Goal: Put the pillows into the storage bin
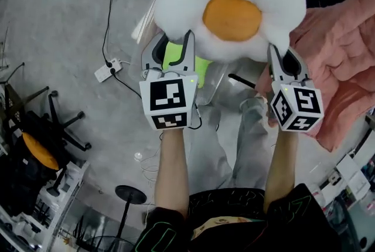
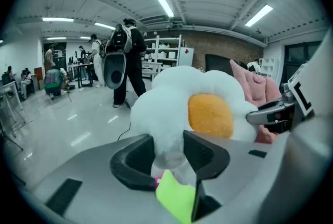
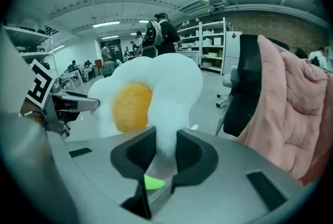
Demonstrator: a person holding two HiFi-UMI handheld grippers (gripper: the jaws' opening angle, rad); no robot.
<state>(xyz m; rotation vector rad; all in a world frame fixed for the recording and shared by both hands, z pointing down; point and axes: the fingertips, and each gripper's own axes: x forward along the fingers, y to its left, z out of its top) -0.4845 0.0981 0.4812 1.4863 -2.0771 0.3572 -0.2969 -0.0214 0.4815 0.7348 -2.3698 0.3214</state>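
A white fried-egg pillow (image 1: 234,4) with an orange yolk hangs in the air in front of me, held by both grippers at its lower edge. My left gripper (image 1: 174,48) is shut on the pillow's left lobe (image 2: 166,124), and the plush is pinched between its jaws (image 2: 169,147). My right gripper (image 1: 282,57) is shut on the right lobe (image 3: 171,108), with white fluff squeezed between its jaws (image 3: 166,147). Under the pillow a lime-green thing (image 1: 202,66) shows beside what looks like a clear plastic wall (image 1: 220,84); I cannot tell if it is the bin.
A pink quilt (image 1: 345,63) drapes over a black chair (image 3: 250,87) at the right. A power strip (image 1: 108,71) with black cables lies on the grey floor at the left. An office chair with an orange cushion (image 1: 35,148) stands lower left. People (image 2: 125,61) stand far off.
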